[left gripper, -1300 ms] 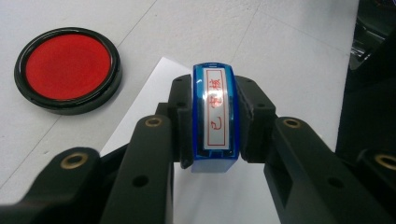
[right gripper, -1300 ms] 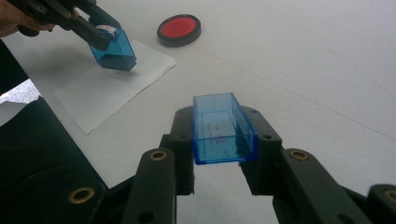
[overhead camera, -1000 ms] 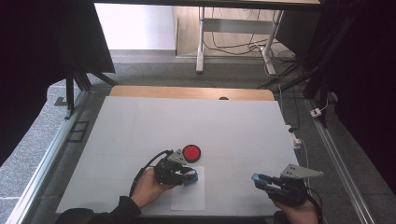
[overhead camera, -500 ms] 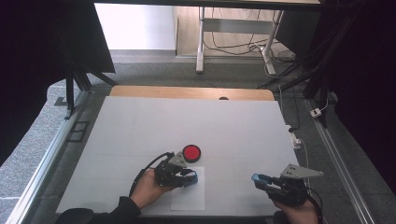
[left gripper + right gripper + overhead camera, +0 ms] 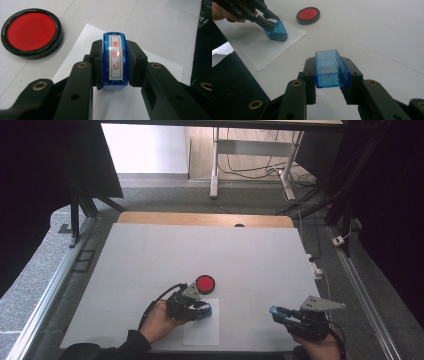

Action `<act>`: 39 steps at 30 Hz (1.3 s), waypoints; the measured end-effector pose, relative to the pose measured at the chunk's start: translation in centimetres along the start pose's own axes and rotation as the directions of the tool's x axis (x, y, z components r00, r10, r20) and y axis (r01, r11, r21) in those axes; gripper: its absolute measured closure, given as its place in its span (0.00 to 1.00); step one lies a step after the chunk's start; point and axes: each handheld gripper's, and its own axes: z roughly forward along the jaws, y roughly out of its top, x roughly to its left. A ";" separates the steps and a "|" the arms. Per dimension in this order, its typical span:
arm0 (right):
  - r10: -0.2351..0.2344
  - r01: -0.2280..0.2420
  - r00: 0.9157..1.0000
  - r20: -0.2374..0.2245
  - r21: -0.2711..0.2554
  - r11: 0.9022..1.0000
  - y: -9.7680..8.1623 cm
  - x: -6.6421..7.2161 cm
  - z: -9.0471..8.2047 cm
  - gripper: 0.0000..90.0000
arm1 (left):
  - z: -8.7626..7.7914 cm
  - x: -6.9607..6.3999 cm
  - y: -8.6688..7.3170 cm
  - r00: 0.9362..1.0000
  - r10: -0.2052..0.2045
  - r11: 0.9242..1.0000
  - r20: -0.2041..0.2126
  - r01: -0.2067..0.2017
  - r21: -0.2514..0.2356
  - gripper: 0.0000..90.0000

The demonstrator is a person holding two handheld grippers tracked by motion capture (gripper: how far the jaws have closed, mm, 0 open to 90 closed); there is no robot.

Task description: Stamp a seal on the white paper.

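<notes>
Left claw (image 5: 115, 67) grips stamp (image 5: 115, 58)

The blue translucent stamp (image 5: 115, 62), its white label printed with red characters, is clamped between the left gripper (image 5: 115, 66) jaws and rests on the white paper sheet (image 5: 201, 332). Its clear blue cap (image 5: 331, 68), an open rectangular box, sits pinched in the right gripper (image 5: 332, 75), well apart from the stamp.

Clear blue stamp (image 5: 115, 62) with red-lettered white label, clear blue cap (image 5: 331, 69), red ink pad (image 5: 31, 32) rimmed black, white paper (image 5: 201, 328)
</notes>
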 end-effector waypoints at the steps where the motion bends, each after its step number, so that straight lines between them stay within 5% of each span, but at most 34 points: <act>1: -0.001 0.001 1.000 0.000 0.000 1.000 0.0 0.0 0.0 0.76 | 0.0 0.1 0.0 1.000 -0.004 1.000 0.005 0.004 0.000 0.78; 9: 0.000 0.000 1.000 0.000 0.000 1.000 0.0 0.0 0.0 0.76 | 0.0 1.1 -0.3 0.996 -0.063 0.998 0.064 0.065 -0.025 0.78; 22: 0.001 -0.001 1.000 -0.001 0.001 1.000 0.0 0.0 0.0 0.76 | 0.1 -0.2 -0.1 1.000 0.011 1.000 -0.011 -0.012 -0.003 0.78; 32: 0.002 -0.002 1.000 -0.002 0.003 1.000 0.0 0.0 0.0 0.76 | 0.2 -1.6 0.1 0.993 0.083 0.996 -0.088 -0.081 0.026 0.78; 39: 0.002 -0.002 1.000 -0.002 0.003 1.000 0.0 0.0 0.0 0.76 | 0.1 -0.8 0.0 0.998 0.043 0.999 -0.046 -0.042 0.015 0.78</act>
